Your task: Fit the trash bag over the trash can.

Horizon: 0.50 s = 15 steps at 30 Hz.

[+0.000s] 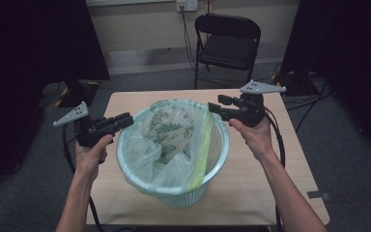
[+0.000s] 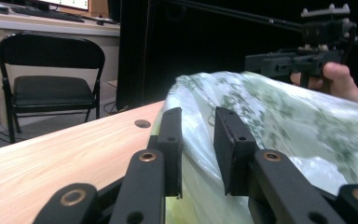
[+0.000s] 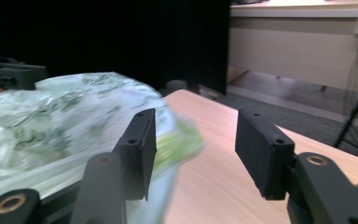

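A pale green mesh wastebasket [image 1: 211, 145] stands on a light wooden table [image 1: 251, 188], set toward the near edge and roughly midway between the side edges. It is lined with a translucent plastic bag [image 1: 166, 126] printed with a dark green leaf pattern, its mouth folded over the rim; a yellow-green strip [image 1: 203, 145] of the bag runs down the right side of the opening.

A person's two forearms reach in from the near side, each hand holding a black two-jaw gripper. The left gripper [image 1: 124, 120] is held just beside the basket's left rim, its jaws pointing toward the bag. In the left gripper view its jaws [image 2: 198, 151] stand slightly apart with the edge of the bag [image 2: 279, 116] right in front of them; whether they touch the plastic cannot be told. The right gripper [image 1: 217, 104] is held at the far right of the rim, its jaws pointing left across the table. In the right gripper view its jaws [image 3: 198, 151] are spread wide and hold nothing, the blurred bag [image 3: 51, 121] lying beside the left jaw and bare tabletop [image 3: 214, 172] showing between them.

Beyond the table's far edge a black folding chair [image 1: 228, 43] stands against a pale wall, with dark curtains on either side.
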Each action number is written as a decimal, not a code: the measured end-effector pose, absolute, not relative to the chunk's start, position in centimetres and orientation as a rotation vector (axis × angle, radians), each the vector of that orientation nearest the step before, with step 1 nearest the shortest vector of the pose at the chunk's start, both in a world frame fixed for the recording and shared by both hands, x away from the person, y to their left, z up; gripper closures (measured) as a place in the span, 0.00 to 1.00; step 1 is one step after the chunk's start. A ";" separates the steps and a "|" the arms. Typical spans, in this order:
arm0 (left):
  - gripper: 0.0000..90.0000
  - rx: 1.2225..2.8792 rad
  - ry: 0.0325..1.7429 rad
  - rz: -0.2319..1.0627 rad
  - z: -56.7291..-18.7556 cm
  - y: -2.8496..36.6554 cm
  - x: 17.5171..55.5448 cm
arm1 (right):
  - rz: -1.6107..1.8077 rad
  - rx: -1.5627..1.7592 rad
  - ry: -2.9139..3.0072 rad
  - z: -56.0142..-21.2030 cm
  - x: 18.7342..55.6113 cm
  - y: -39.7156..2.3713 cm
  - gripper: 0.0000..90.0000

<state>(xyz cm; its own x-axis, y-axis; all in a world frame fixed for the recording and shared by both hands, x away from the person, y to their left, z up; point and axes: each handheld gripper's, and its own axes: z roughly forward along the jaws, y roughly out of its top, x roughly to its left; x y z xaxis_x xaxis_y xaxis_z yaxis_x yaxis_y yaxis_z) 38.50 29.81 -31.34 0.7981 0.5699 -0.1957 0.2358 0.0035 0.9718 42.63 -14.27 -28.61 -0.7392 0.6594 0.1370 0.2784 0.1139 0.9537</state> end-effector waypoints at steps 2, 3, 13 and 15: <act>0.81 1.601 0.652 0.301 -31.2 30.2 37.7 | 1.651 0.906 2.092 -28.4 42.5 -13.7 0.52; 0.80 1.599 0.648 0.294 -31.2 30.2 37.6 | 1.658 0.900 2.104 -28.3 42.5 -13.4 0.52; 0.78 1.590 0.666 0.287 -31.2 28.7 40.4 | 1.582 0.894 2.190 -28.0 43.0 -11.4 0.49; 0.80 1.593 0.661 0.280 -31.3 28.5 40.4 | 1.577 0.895 2.201 -28.1 43.1 -11.3 0.50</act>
